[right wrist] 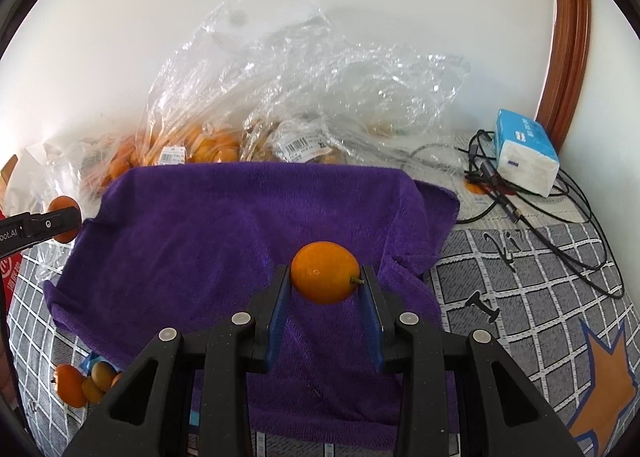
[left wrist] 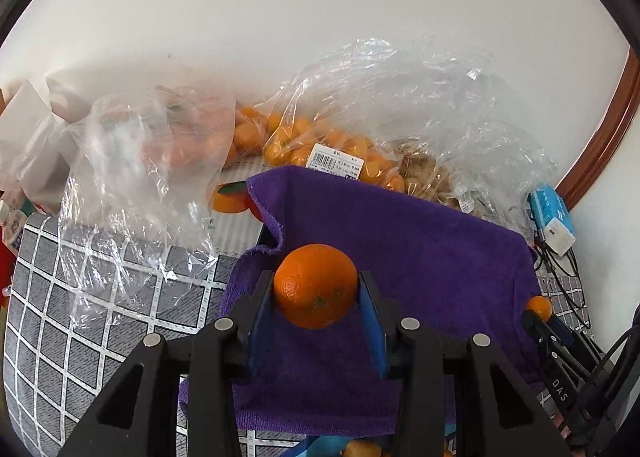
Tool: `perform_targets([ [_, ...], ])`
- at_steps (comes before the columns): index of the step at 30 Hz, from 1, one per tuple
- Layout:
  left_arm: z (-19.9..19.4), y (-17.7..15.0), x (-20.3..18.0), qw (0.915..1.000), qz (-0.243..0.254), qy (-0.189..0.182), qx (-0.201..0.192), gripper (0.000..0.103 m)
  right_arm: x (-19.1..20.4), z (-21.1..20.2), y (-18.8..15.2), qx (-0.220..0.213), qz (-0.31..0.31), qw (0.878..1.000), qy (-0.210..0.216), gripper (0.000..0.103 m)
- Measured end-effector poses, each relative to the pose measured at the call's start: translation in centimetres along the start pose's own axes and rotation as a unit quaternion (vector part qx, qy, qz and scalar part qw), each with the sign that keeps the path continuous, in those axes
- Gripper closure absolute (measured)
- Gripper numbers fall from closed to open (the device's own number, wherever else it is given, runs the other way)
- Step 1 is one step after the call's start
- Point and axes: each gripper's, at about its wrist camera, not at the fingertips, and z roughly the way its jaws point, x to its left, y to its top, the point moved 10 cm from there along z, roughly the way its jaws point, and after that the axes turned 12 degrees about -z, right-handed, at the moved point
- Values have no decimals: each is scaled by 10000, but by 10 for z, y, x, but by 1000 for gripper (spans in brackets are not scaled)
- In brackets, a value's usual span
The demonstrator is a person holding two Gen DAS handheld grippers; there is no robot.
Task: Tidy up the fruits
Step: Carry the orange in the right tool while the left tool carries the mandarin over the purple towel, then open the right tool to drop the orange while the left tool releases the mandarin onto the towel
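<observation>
1. The left claw (left wrist: 316,293) is closed on 1 mandarin (left wrist: 315,285), held above the purple towel (left wrist: 420,257).
2. The right claw (right wrist: 325,283) grips a smaller, smooth orange fruit (right wrist: 325,277) with a short stem, also above the towel.
3. The towel itself carries no fruit, so I judge the sorting is at an early stage. A few loose fruits (right wrist: 80,381) lie at its near left edge.
4. Most fruit remains in the clear plastic bags (left wrist: 328,145) by the wall.
5. Barcode price labels (left wrist: 334,165) are on the bags, the text too small to read. "DAS" is printed on the right claw's side.
</observation>
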Motion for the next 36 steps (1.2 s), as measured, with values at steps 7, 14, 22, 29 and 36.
perform_targets([
  [7, 28, -11, 9, 9994, 21, 245, 248, 64, 10, 27, -8, 233, -178, 9996, 38, 69],
  [14, 42, -20, 11, 9986, 83, 298, 422, 64, 15, 40, -14, 358, -198, 9991, 96, 69],
  [22, 49, -25, 9, 9978, 163, 359, 527, 64, 16, 41, -15, 347, -299, 9989, 58, 68],
  [29, 48, -27, 5, 9962, 280, 477, 666, 54, 17, 20, -14, 255, -234, 9993, 164, 46],
  [36, 12, -18, -7, 9971, 470, 507, 307, 36, 11, -26, -12, -2, -295, 9995, -141, 33],
])
